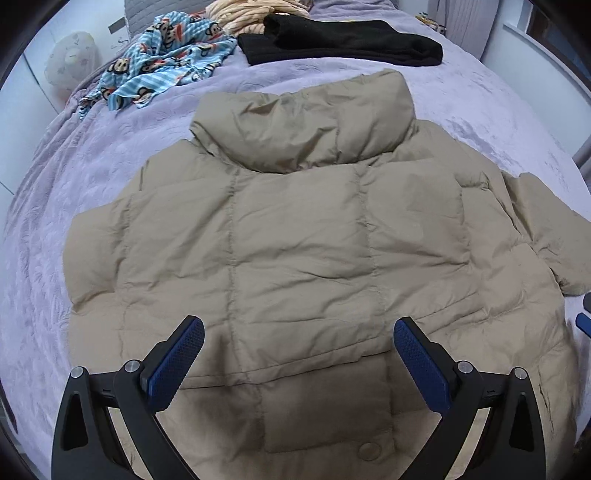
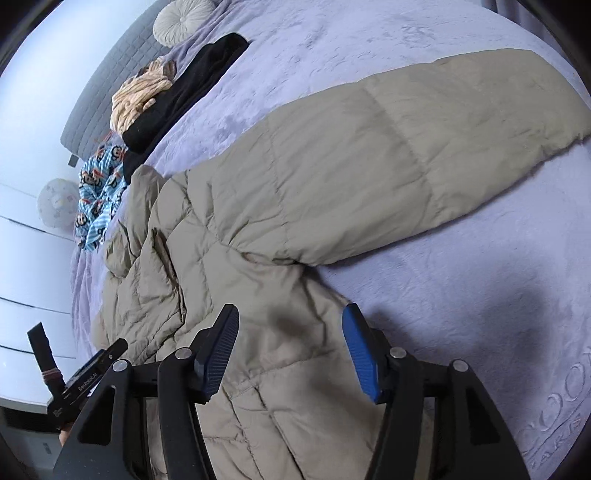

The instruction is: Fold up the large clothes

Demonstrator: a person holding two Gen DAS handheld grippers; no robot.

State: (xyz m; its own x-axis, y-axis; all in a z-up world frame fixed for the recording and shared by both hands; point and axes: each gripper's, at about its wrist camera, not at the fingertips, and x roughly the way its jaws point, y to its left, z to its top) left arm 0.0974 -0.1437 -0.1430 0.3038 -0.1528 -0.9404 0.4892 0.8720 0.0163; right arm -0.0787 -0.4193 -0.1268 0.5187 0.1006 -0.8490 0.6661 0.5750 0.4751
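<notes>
Jacket (image 1: 295, 236) is the big thing here, a puffy tan one lying flat on the purple blanket (image 1: 55, 221) that covers the bed. Its collar (image 1: 303, 125) sits at the far end and a round button (image 1: 369, 451) shows on the near end.

Far left of the jacket, past the blanket's edge, is a round white pillow (image 1: 72, 59). Nearer the collar, still on the left, lies a blue cloth (image 1: 162, 55) with monkey faces. Behind the collar is a peach knit (image 1: 243, 13), and a folded black top (image 1: 343, 42) lies just beside it.

The left claw (image 1: 298, 334) hangs over the near end of the jacket. Its two blue pads (image 1: 177, 365) are wide apart and grip nothing.

On the jacket's right side, one sleeve (image 2: 424, 147) sticks out across the blanket. The right claw (image 2: 290, 339) hangs over the jacket edge by that sleeve. Its pads (image 2: 360, 354) are spread apart too, and nothing is between them.
</notes>
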